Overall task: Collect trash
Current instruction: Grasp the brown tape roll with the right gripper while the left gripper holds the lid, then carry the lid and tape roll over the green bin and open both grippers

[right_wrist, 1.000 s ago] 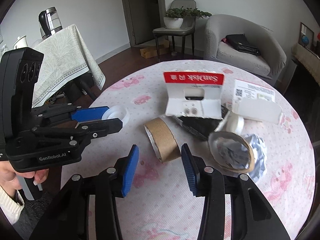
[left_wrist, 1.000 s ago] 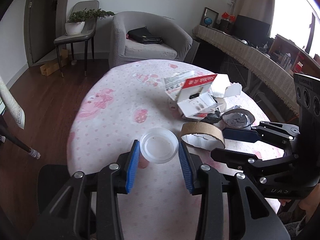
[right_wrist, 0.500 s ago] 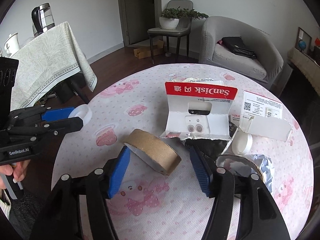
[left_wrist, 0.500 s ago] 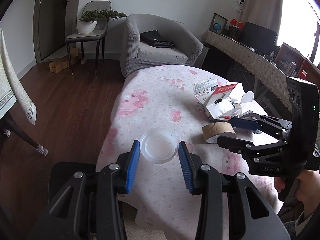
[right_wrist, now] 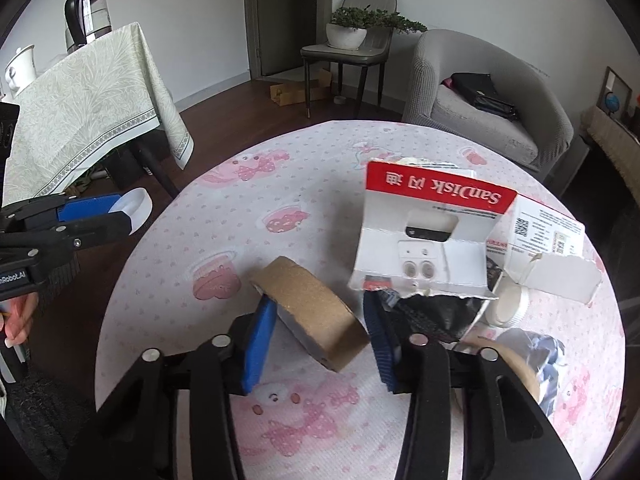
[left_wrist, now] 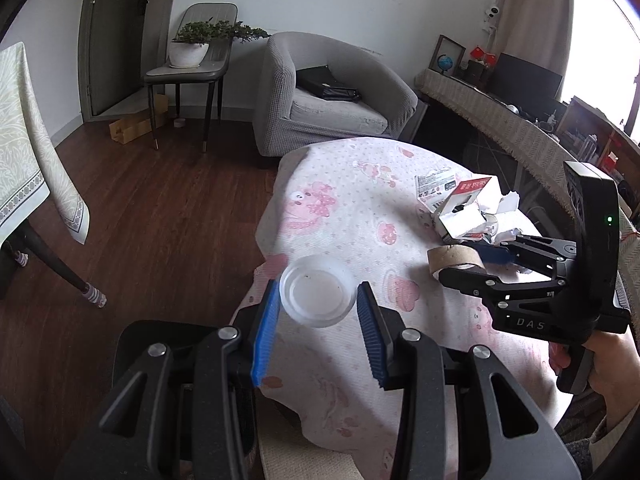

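Note:
My left gripper is shut on a small translucent plastic cup and holds it in the air over the table's left edge; it also shows in the right wrist view. My right gripper is open with its jaws on either side of a brown cardboard tape roll, which lies tilted on the pink tablecloth; the roll also shows in the left wrist view. I cannot tell whether the pads touch the roll.
Behind the roll lie a torn red-and-white SanDisk package, a white carton, a white lid, crumpled foil and dark wrapper scraps. A grey armchair, a chair with a potted plant and a cloth-covered table stand around.
My left gripper has lifted the cup and drawn it back to the table's left edge. My right gripper has opened wider and moved forward around the tape roll.

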`<state>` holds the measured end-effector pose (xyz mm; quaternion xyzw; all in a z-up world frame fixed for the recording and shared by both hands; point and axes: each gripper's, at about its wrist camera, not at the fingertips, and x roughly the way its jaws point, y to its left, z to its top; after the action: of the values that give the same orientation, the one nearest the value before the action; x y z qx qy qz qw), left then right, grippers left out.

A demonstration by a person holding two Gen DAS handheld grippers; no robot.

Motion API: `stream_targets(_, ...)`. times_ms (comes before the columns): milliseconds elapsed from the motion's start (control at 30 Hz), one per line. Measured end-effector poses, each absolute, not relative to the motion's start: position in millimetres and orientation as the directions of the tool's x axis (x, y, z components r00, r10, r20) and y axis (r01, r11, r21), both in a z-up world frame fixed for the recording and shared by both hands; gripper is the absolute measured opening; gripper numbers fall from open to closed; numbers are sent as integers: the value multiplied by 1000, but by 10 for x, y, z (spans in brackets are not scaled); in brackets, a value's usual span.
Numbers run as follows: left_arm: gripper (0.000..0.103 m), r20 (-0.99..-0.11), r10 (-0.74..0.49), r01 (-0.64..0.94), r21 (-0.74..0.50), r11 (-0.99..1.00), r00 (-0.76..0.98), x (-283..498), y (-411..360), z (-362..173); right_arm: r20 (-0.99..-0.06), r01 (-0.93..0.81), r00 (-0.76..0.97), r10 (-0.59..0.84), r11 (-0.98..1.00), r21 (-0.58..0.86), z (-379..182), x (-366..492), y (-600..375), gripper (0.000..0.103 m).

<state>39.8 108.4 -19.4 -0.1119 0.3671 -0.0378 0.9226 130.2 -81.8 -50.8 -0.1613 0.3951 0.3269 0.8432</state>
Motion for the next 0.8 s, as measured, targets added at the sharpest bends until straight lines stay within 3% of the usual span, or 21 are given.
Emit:
stream_targets(133,42,-668,-142,-28,-238,971,731,371,1172,-194,-769,-690,461,442,723,3,-476,1262,-747,28)
stream_targets(200,42,-667,-136,-33,-235,971,732,358,1205,-197,-766,-699,453,456,715,12,-461,1248,-697,18)
stream_targets(800,42,-718,-40,-127,-178,976,695,174,1748,-433,-711,-769,396,581,633,89,-395,1082,-117,16)
